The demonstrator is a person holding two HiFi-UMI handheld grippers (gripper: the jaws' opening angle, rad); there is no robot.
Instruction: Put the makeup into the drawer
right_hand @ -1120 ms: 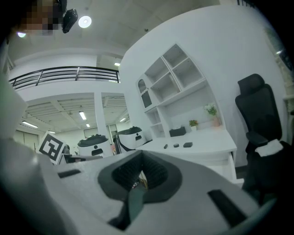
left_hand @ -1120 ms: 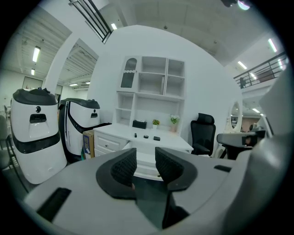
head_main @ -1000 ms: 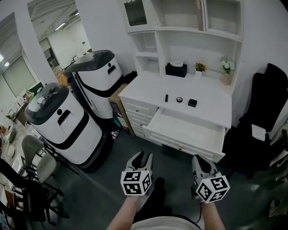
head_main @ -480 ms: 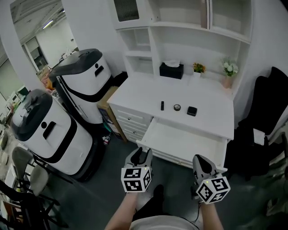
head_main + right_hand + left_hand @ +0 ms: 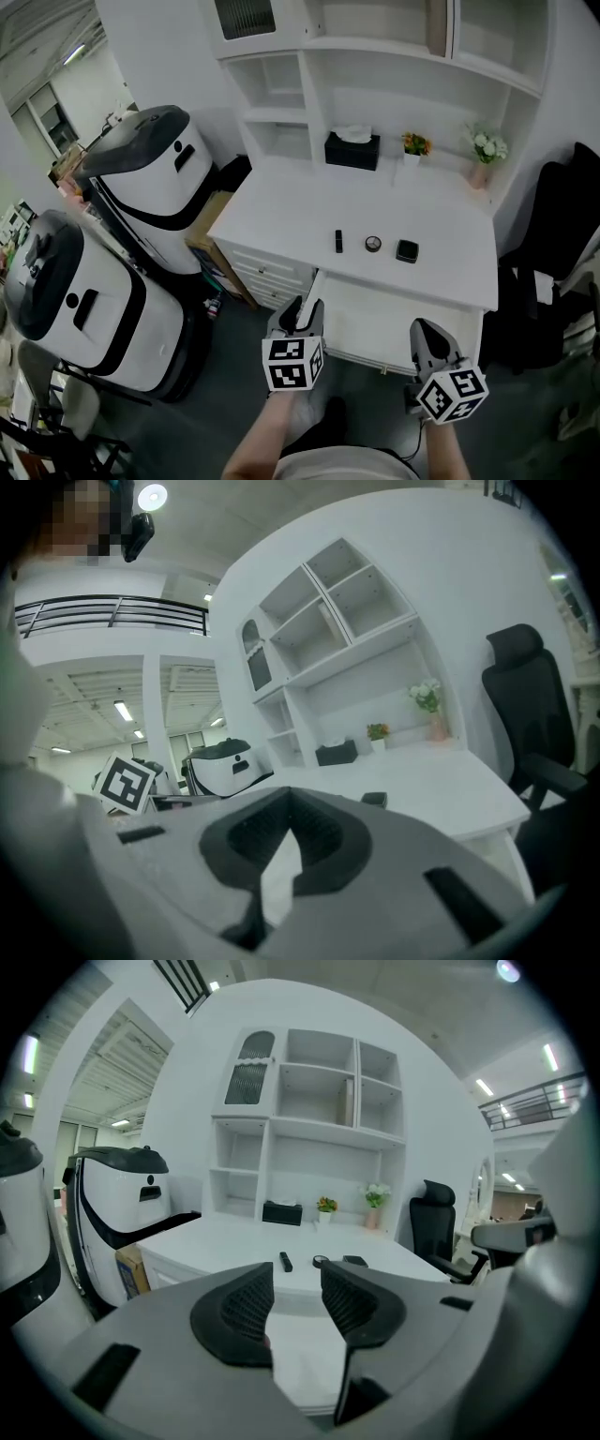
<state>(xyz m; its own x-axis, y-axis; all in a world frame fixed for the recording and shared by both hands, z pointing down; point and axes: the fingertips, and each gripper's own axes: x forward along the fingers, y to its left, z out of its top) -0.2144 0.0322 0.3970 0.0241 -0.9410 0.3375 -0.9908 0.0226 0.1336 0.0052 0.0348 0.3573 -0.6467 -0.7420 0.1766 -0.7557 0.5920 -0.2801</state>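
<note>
**Surfaces and finishes around the white desk**

The white painted desk with open shelves (image 5: 441, 211) looks smooth, with a soft satin shine. Its pulled-out white drawer (image 5: 394, 314) has the same finish inside. The large white-and-black rounded machine (image 5: 155, 173) has a hard plastic shell, quite glossy. The black rectangular tissue box (image 5: 352, 152) is matt, with soft white paper on top. The small square black makeup case (image 5: 407, 250) seems to be smooth plastic. The black office chair (image 5: 553, 225) looks like matt cloth. The dark grey floor (image 5: 225, 375) is dull.

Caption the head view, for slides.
Left gripper, jaws just opening, and right gripper, both empty, face white desk's open drawer; makeup on top.
</note>
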